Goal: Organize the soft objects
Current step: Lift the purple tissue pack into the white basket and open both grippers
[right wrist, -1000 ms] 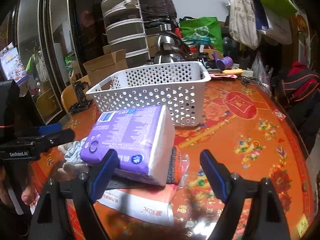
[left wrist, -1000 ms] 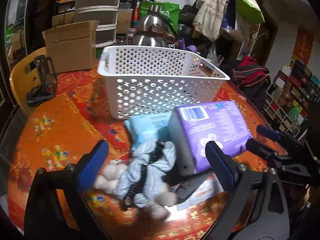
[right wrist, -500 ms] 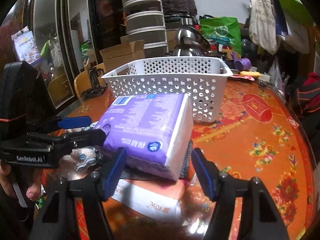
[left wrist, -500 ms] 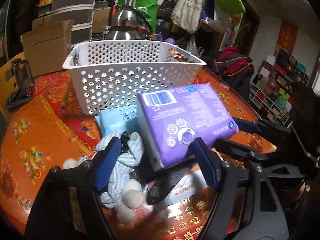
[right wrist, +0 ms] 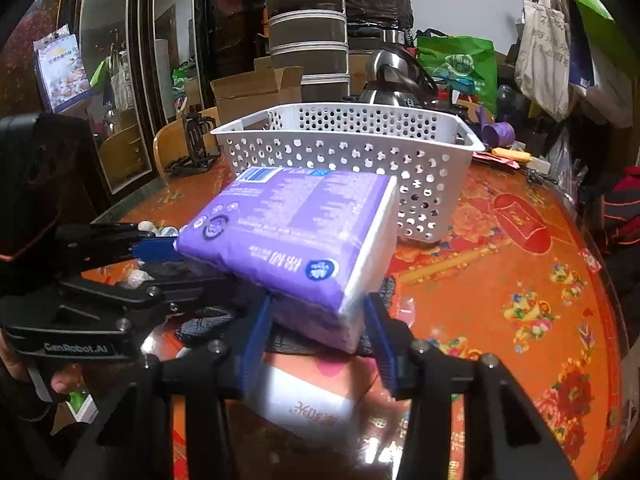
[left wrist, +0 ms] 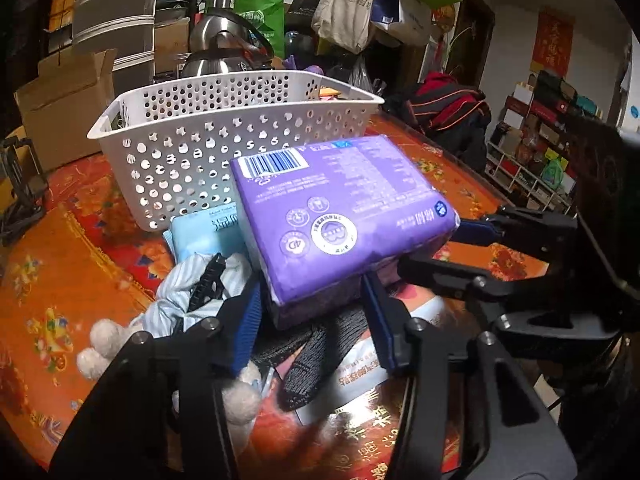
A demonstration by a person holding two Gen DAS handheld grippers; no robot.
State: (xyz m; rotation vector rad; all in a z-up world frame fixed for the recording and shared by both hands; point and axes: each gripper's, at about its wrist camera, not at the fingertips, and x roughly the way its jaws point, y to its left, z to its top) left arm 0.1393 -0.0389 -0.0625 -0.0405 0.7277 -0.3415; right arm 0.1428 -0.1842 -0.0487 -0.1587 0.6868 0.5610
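Note:
A purple soft pack (left wrist: 340,216) is held tilted above a pile on the table. My left gripper (left wrist: 316,320) is shut on its near end. My right gripper (right wrist: 316,336) is shut on its white-edged end (right wrist: 304,236) from the other side. Under it lie a black knit cloth (left wrist: 316,356), a flat printed packet (left wrist: 360,376), a striped blue cloth with plush balls (left wrist: 188,300) and a light blue wipes pack (left wrist: 208,232). A white perforated basket (left wrist: 208,140) stands just behind the pile, also in the right wrist view (right wrist: 360,152).
The round table has a red-orange patterned cover (right wrist: 520,264). A cardboard box (left wrist: 60,104), a steel kettle (left wrist: 224,52) and hanging bags (left wrist: 348,4) are behind the basket. A black stand (left wrist: 20,192) sits at the left edge.
Both grippers have moved in and closed from wide open onto opposite ends of the purple pack. The pack has risen and tilted off the pile.

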